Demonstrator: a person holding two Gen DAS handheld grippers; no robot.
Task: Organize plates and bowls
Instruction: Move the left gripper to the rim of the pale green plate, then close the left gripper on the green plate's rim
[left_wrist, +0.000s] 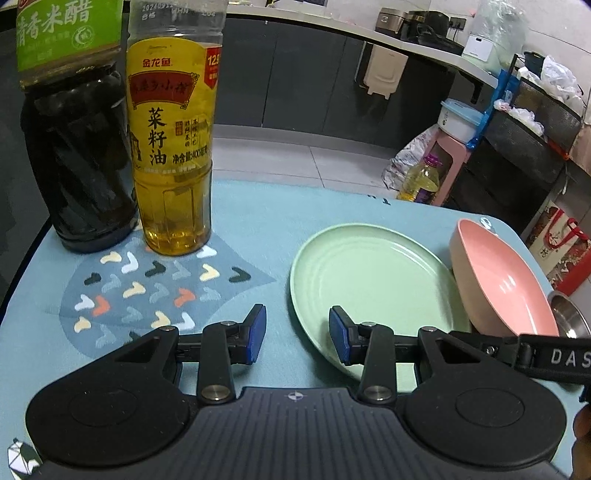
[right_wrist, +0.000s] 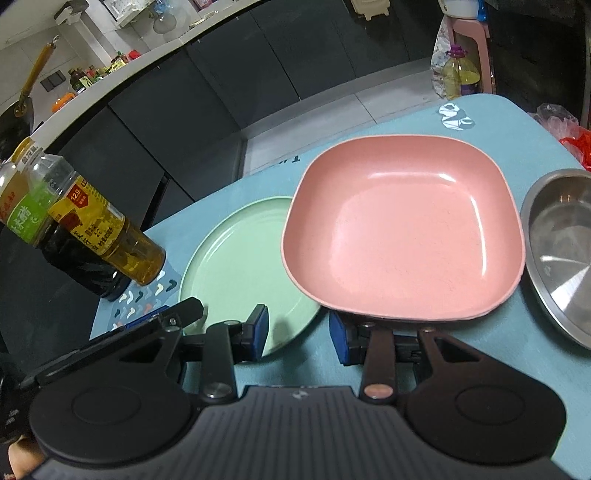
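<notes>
Both my grippers are hanging empty with jaws wide: left gripper (left_wrist: 297, 334) by the near rim of the green plate (left_wrist: 373, 291), right gripper (right_wrist: 297, 334) just short of the pink bowl (right_wrist: 402, 232). Bowl overlaps the plate's right edge on the blue mat (right_wrist: 517, 129), steel bowl (right_wrist: 561, 251) to its right. Further back left stand the oil bottle (left_wrist: 173, 147) and vinegar bottle (left_wrist: 77, 147).

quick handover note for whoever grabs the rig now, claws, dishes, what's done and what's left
Left claw: open, empty, at the near rim of the green plate.
Right claw: open, empty, at the near edge of the pink bowl.
Pink bowl overlaps the green plate's right edge; steel bowl sits to its right.
Done: nothing stacked yet.
Left: gather plate and bowls into one stack.
</notes>
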